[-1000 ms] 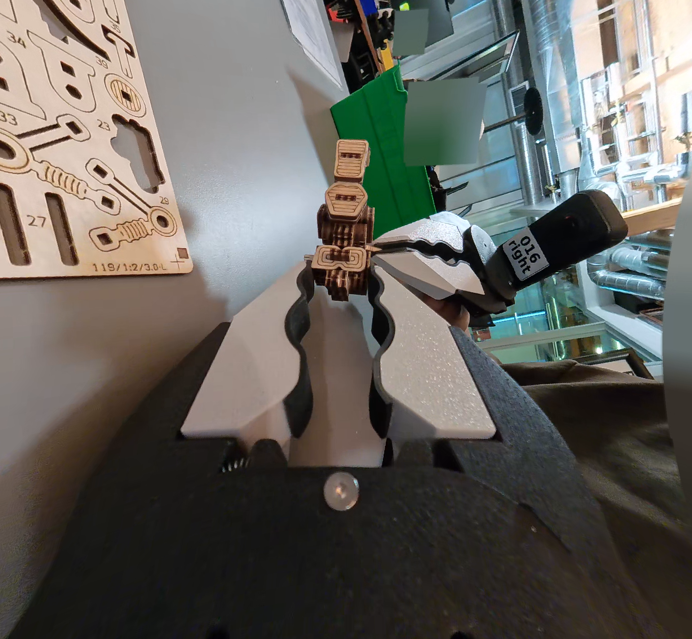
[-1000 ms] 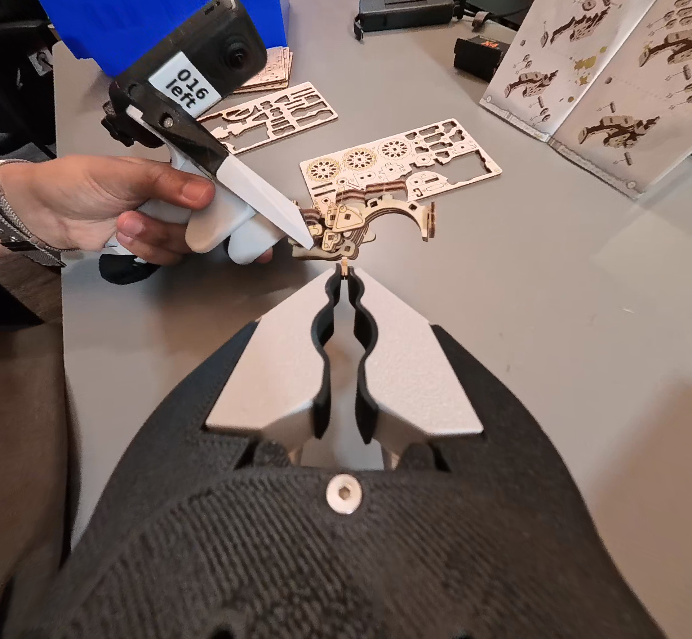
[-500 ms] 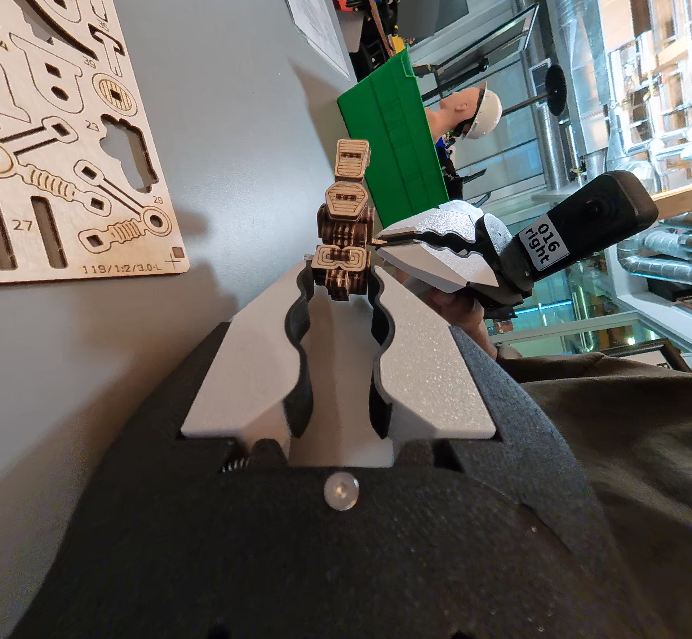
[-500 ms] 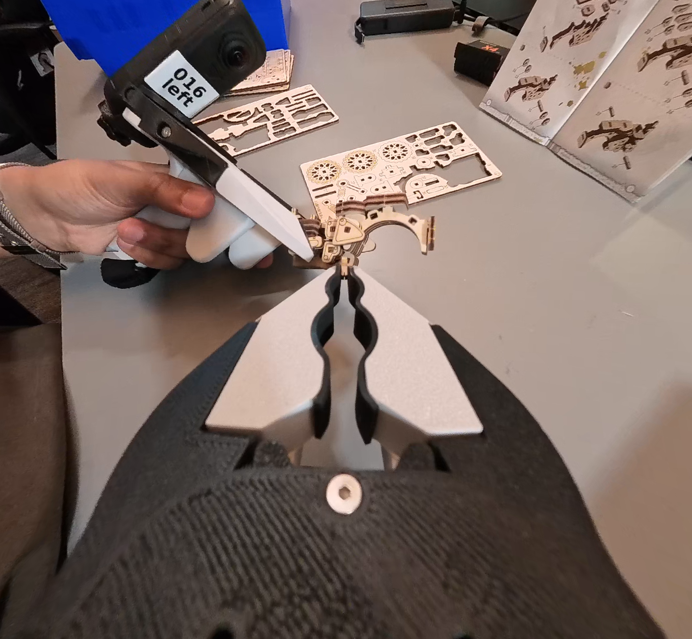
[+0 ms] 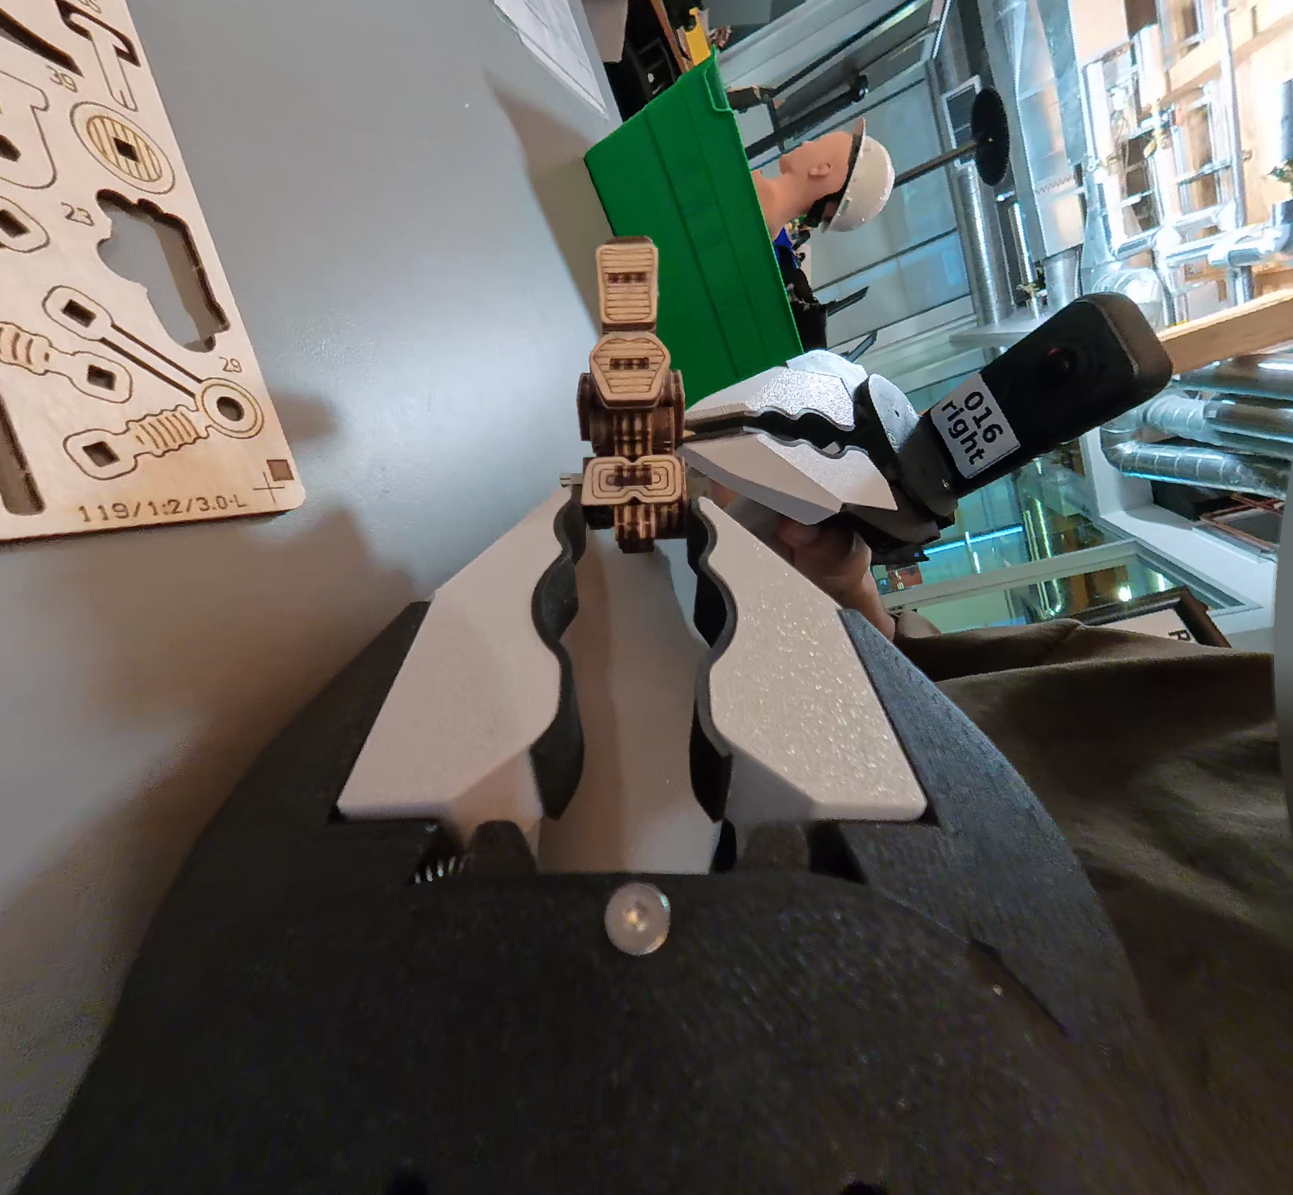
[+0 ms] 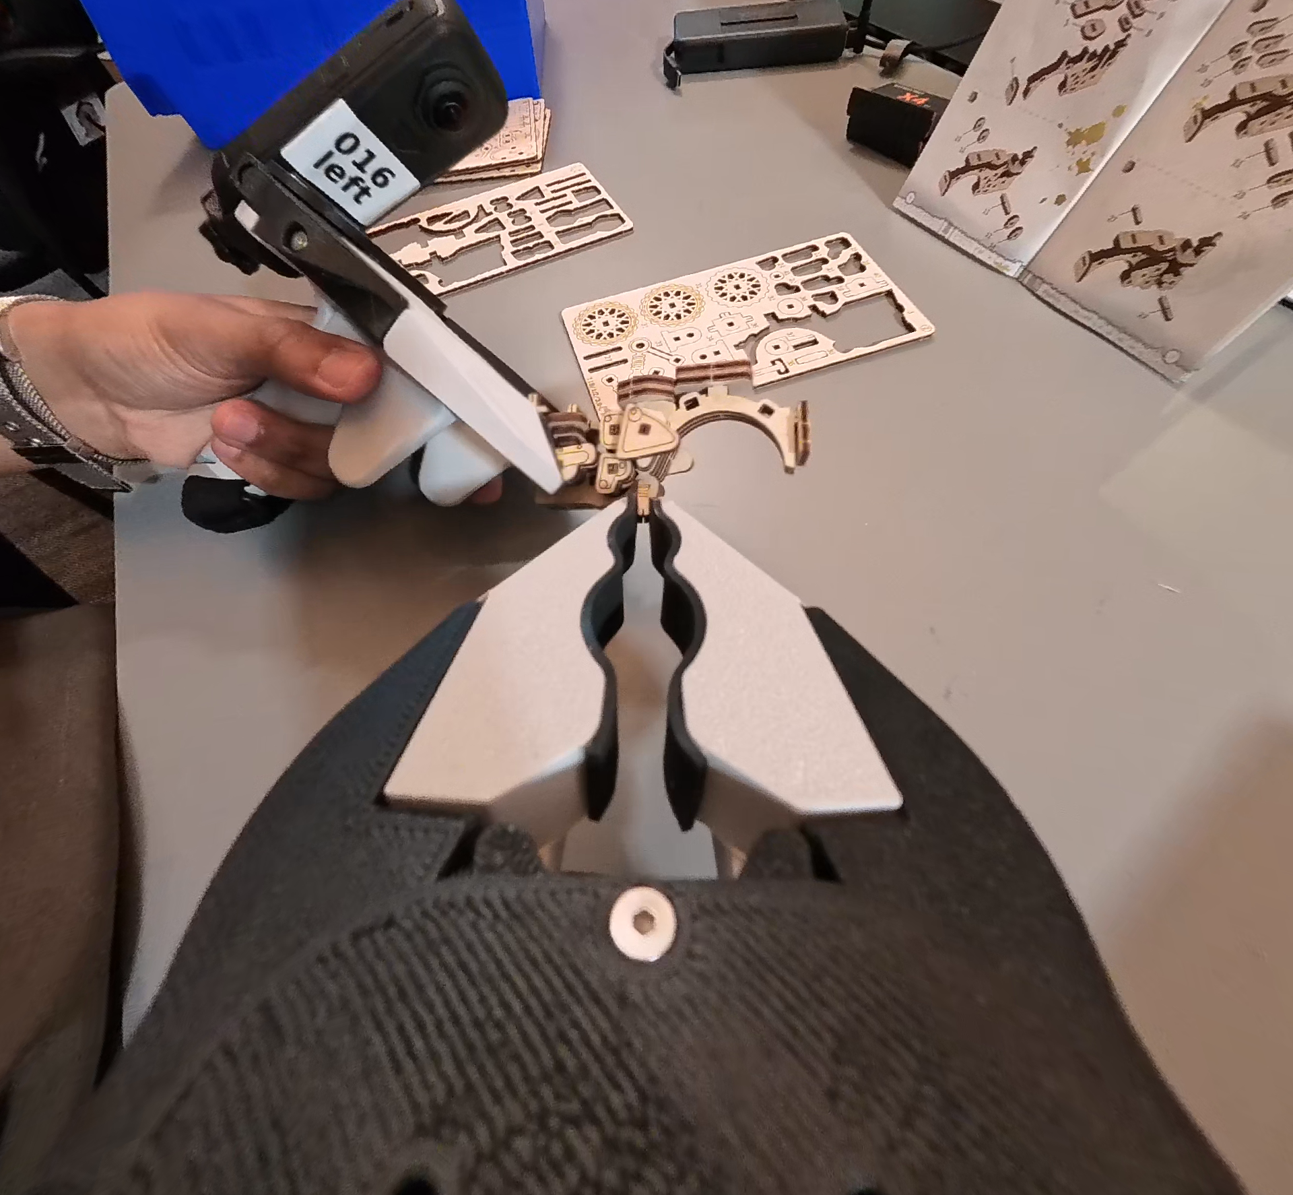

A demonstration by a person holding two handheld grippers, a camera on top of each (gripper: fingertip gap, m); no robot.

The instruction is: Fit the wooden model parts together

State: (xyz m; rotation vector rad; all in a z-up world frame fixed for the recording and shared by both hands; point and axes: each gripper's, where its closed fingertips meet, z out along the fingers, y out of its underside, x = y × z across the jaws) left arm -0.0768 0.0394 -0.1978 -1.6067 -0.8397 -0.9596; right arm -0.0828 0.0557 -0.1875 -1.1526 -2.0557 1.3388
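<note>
My left gripper [image 5: 633, 514] is shut on the dark base of a part-built wooden model [image 5: 630, 419] and holds it above the grey table. In the right wrist view the left gripper [image 6: 553, 472] comes in from the left, and the model [image 6: 700, 412] shows a curved arch piece on its right. My right gripper [image 6: 644, 514] is shut on a small wooden peg [image 6: 642, 500], whose tip touches the model's underside. In the left wrist view the right gripper [image 5: 689, 444] meets the model's right side.
Two punched wooden part sheets [image 6: 742, 328] [image 6: 504, 244] lie on the table [image 6: 979, 566] beyond the model; one sheet shows in the left wrist view [image 5: 140, 321]. There is a blue bin [image 6: 315, 27] at the back left, an instruction booklet [image 6: 1133, 146] standing at the right, black boxes [image 6: 755, 38] at the back and a green bin [image 5: 686, 237]. Both grippers' tips are close together, under 4 cm apart.
The model and the peg have closed the small gap between them; the peg's tip now touches the model. The left gripper has tilted a little. Both stay shut.
</note>
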